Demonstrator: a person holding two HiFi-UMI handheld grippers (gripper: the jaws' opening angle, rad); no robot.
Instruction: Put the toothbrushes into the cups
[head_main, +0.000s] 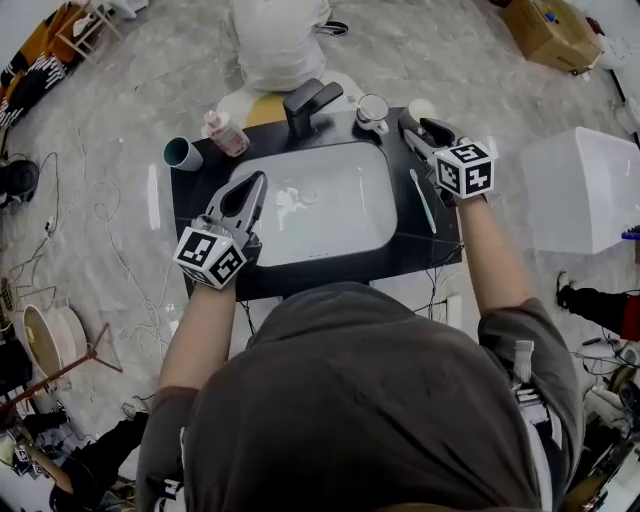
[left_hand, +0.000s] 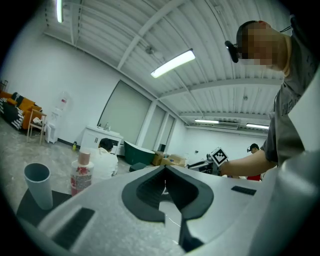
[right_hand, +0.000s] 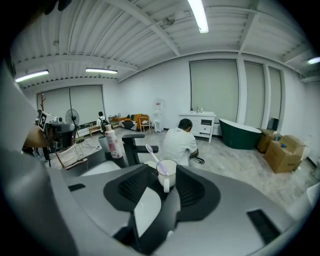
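Colour and build of the nearer one, please?

The green toothbrush (head_main: 423, 200) is slim and pale, lying flat on the black counter (head_main: 192, 195) just beside the right rim of the white basin (head_main: 330, 215). Its long axis runs near to far along that rim (which end bears the bristles I cannot tell).

And the tongs?

The left tongs (head_main: 258, 182) are pressed together with nothing between them, over the basin's left rim. The right tongs (head_main: 420, 132) stand spread and empty above the counter, past the green toothbrush's far end and apart from it.

The other brush?

Farther back, the lilac toothbrush (right_hand: 153, 156) stands in the white mug (right_hand: 167, 173) beside the black faucet (head_main: 310, 103). It has a lilac stem and a paler head; the head is up, and the stem leans to the left as the right gripper view shows it. That view looks between the spread pads at the mug, which they do not touch.

Anything beyond?

A grey-blue cup (head_main: 183, 153) stands upright at the far left corner, a pink bottle (head_main: 226, 133) just beside it.
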